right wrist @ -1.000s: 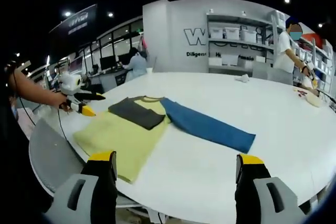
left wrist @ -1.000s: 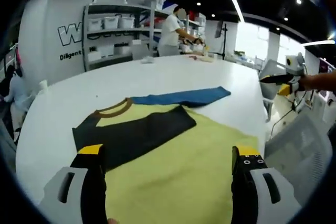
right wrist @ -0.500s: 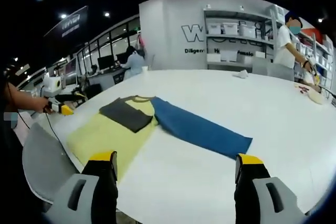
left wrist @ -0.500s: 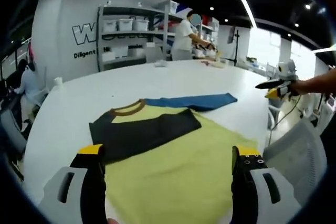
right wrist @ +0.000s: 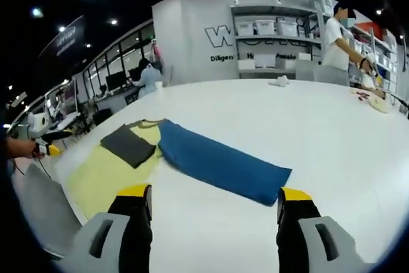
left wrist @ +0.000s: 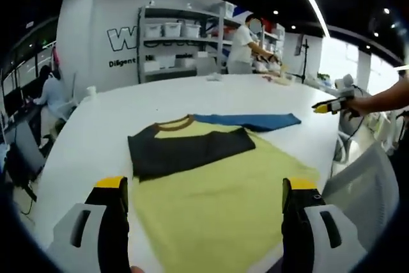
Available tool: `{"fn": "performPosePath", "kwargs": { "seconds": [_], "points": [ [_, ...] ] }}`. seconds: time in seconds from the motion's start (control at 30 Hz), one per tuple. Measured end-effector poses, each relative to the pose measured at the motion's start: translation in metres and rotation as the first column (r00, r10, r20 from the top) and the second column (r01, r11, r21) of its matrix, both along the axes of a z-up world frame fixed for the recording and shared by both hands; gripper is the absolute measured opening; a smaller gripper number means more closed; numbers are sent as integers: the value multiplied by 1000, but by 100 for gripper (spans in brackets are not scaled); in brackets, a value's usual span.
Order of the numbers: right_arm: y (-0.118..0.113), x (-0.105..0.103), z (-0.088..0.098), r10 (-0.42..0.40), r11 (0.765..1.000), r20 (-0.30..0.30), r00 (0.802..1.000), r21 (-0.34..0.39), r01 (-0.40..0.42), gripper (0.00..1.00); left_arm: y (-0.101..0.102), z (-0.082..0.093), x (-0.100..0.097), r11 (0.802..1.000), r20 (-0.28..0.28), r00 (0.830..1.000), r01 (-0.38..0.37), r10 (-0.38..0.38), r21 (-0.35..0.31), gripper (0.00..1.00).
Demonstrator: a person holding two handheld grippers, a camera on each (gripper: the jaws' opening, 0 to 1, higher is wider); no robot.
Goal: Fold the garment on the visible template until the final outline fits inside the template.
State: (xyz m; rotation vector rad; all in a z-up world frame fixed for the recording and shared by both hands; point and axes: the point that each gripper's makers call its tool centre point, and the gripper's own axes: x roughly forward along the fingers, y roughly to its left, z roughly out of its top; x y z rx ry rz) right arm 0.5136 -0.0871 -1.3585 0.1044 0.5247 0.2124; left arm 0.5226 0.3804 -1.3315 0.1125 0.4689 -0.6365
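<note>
Table: white table (left wrist: 102, 126), round-edged.
Garment: yellow shirt (left wrist: 223, 190) flat; dark sleeve (left wrist: 185, 151) folded across, blue sleeve (right wrist: 217, 164) toward 1 o'clock.
Left gripper (left wrist: 203, 187): jaws apart.
Right gripper (right wrist: 214, 193): jaws apart.

On the white back wall (left wrist: 96, 36), big outlined letters begin with a "W" (left wrist: 118, 38); the rest of the word is hidden behind the shelving rack (left wrist: 185, 36). Below it, a smaller dark line starts "Diligent" (left wrist: 122, 63) and is likewise cut off by the rack. In the right gripper view the same wall carries the "W" (right wrist: 216, 36) and a small line beginning "Diligen" (right wrist: 222, 58), the rest too blurred to read
</note>
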Motion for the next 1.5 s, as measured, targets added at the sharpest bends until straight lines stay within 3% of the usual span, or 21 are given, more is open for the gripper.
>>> {"fn": "performPosePath", "kwargs": {
  "seconds": [0.17, 0.43, 0.67, 1.0, 1.23, 1.3, 1.4, 1.5],
  "points": [
    [-22, 10, -15, -43, 999, -45, 998, -22, 42, 57, 7, 5, -2, 1000, 12, 1000, -28, 28, 2, 99],
    [-30, 31, -37, -35, 997, -120, 992, -72, 27, 46, 14, 10, -3, 999, 5, 999, -38, 38, 0, 99],
    [-35, 48, -49, -52, 996, -175, 983, -75, 40, 42, 9, 6, -14, 1000, 8, 1000, 17, -17, 22, 98],
    [-49, 51, -71, -112, 992, -247, 962, -90, 93, 38, 10, 0, -33, 997, 4, 998, 65, -65, 38, 97],
    [-45, 50, -81, -115, 991, -268, 957, -98, 92, 38, 18, -1, -38, 1000, 0, 1000, 22, -22, -5, 95],
    [-52, 54, -80, -149, 986, -253, 956, -107, 125, 38, 19, 1, -39, 1000, 8, 1000, 12, -12, -17, 94],
    [-55, 53, -83, -180, 982, -271, 946, -101, 158, 36, 17, 6, -39, 1000, 47, 999, 20, -21, 6, 94],
    [-62, 53, -83, -201, 977, -267, 943, -121, 174, 30, 17, 5, -40, 1000, 34, 999, 18, -18, -6, 94]
  ]
}}
